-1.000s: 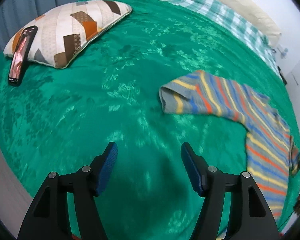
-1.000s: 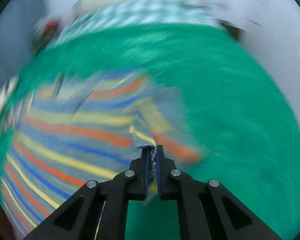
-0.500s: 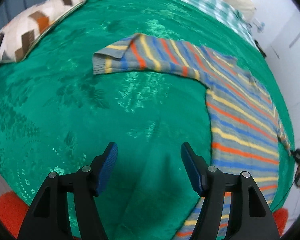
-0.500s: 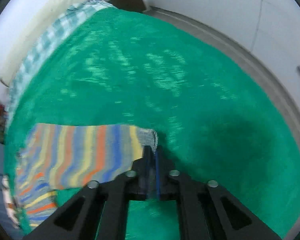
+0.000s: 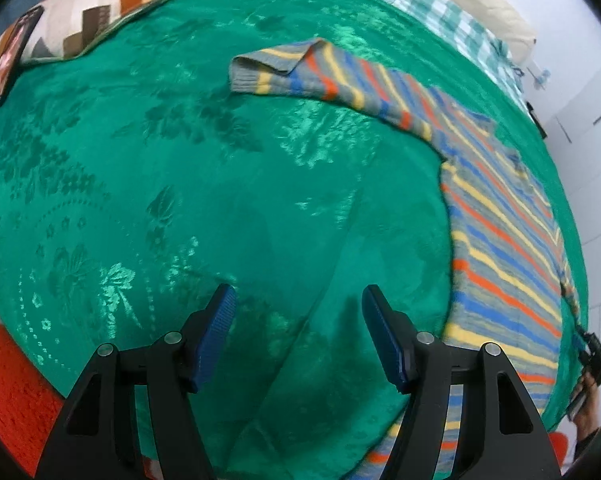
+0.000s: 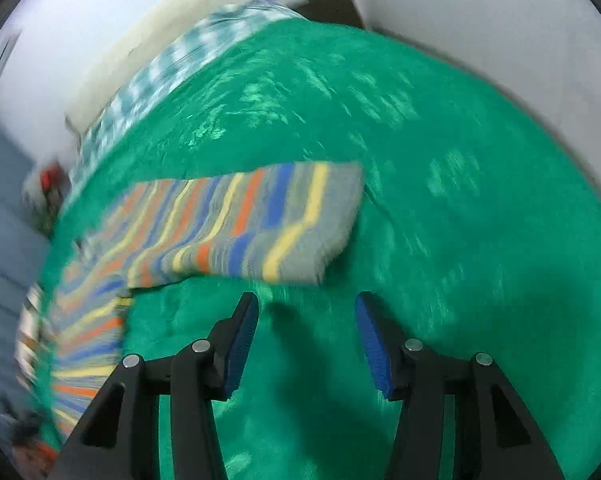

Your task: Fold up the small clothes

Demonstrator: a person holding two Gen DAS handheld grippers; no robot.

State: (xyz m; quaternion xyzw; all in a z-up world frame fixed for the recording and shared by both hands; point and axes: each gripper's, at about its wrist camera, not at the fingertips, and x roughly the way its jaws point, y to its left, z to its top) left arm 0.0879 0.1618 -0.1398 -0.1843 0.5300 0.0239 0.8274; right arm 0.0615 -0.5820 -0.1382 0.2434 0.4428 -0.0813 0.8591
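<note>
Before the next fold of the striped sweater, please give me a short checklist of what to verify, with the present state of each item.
1. Right gripper free of the cloth: ok. Its jaws have just been opening and nothing is between them.
2. Left gripper open and empty: ok, only green bedspread lies under it.
3. Right sleeve laid out flat: ok, it lies stretched on the bedspread.
4. Left sleeve flat: not ok, its cuff corner is turned over.
5. Sweater body smooth: cannot tell, its lower part is hidden.
6. Pillow and phone away from the sweater: ok.
</note>
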